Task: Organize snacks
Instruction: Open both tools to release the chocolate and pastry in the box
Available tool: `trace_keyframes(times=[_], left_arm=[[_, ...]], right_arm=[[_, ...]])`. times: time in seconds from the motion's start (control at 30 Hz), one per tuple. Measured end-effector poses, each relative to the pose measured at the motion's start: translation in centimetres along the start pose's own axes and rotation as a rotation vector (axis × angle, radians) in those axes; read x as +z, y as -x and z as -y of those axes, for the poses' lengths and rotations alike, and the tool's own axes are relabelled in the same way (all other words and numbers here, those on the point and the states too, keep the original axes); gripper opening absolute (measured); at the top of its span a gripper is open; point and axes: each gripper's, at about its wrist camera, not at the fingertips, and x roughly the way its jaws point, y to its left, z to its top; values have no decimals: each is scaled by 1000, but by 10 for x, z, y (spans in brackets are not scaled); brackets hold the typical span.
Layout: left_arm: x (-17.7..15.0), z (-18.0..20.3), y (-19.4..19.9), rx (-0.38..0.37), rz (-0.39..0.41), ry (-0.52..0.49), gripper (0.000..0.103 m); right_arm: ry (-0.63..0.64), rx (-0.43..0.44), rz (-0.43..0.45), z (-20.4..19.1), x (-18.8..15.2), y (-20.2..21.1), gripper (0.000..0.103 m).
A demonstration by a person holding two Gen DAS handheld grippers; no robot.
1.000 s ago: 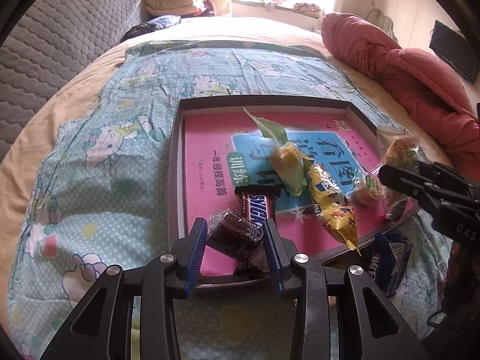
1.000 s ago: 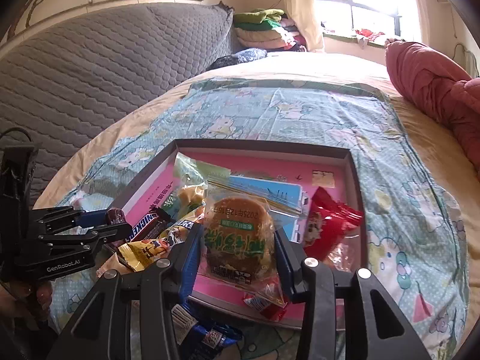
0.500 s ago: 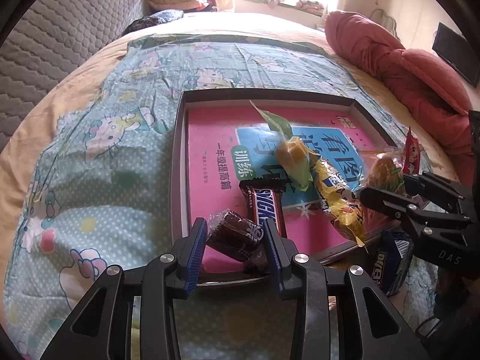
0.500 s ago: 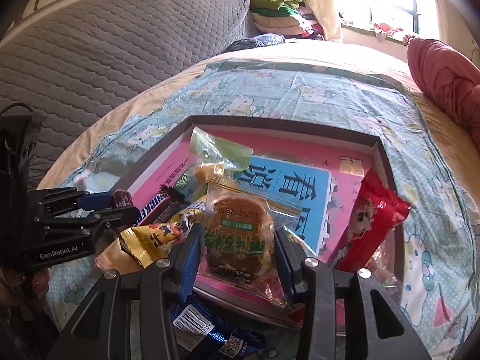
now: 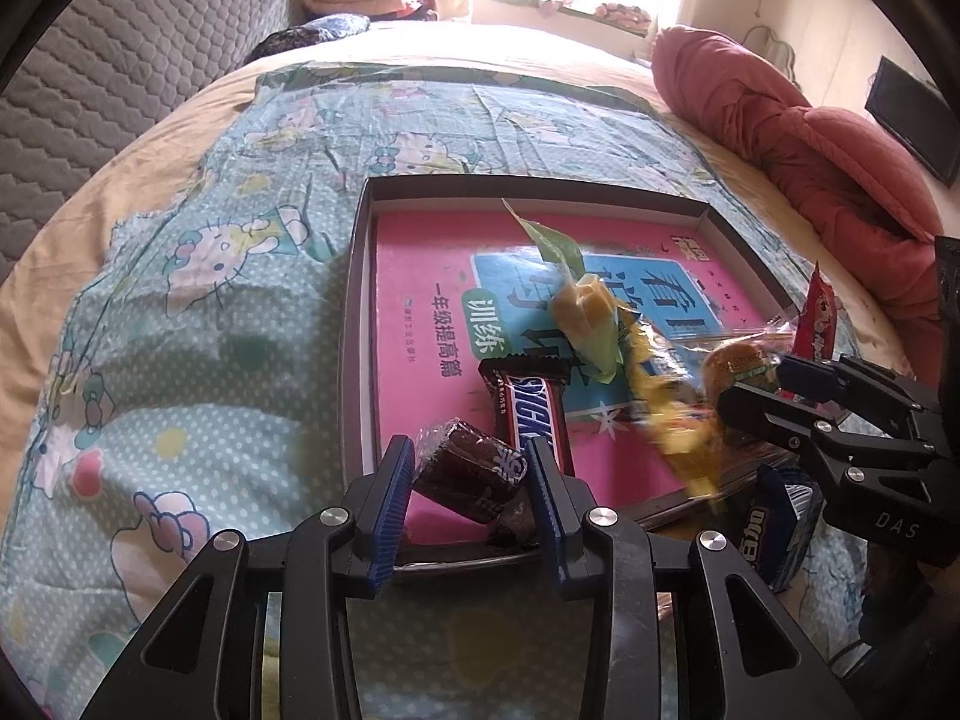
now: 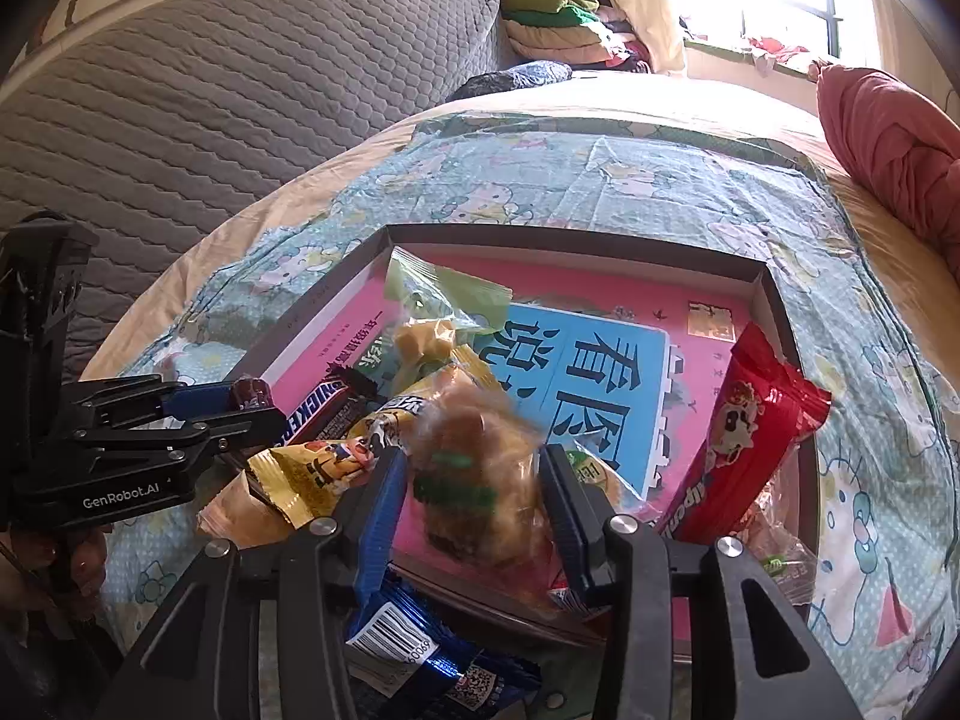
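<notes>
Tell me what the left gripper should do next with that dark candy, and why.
Probably carry it a little forward and release it on the bare pink area left of the Snickers. The left gripper holds the dark candy at the tray's near edge, and that side looks free of the snack pile.

A tray (image 5: 354,312) sits mid-frame on a bedspread (image 5: 198,324), a book (image 5: 420,276) inside it, snacks (image 5: 591,324) piled at its lower right.
</notes>
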Motion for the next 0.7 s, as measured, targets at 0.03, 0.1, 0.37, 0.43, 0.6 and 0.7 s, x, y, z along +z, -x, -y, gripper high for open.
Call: trace_keyframes(times=[0.03,0.1,0.37,0.43,0.6,0.7], left_arm=[[0,0,0,0,1,0,39],[0,0,0,-2,-1,1,39],[-1,3,0,-21,-8,2,39],[-1,3,0,-29,-13,4,40],[-1,4,-1,-39,-16,4,50],[-1,4,-1,-36,-16,2,50]], right_arm=[[1,-2,1,0,0,0,46],[1,-5,5,0,0,1,46],[-18,-7,40,5,3,11,46],[-22,-8,46,5,4,12,46],[-20,-12,55,5,5,15,46],[-20,-14,59,5,5,17,47]])
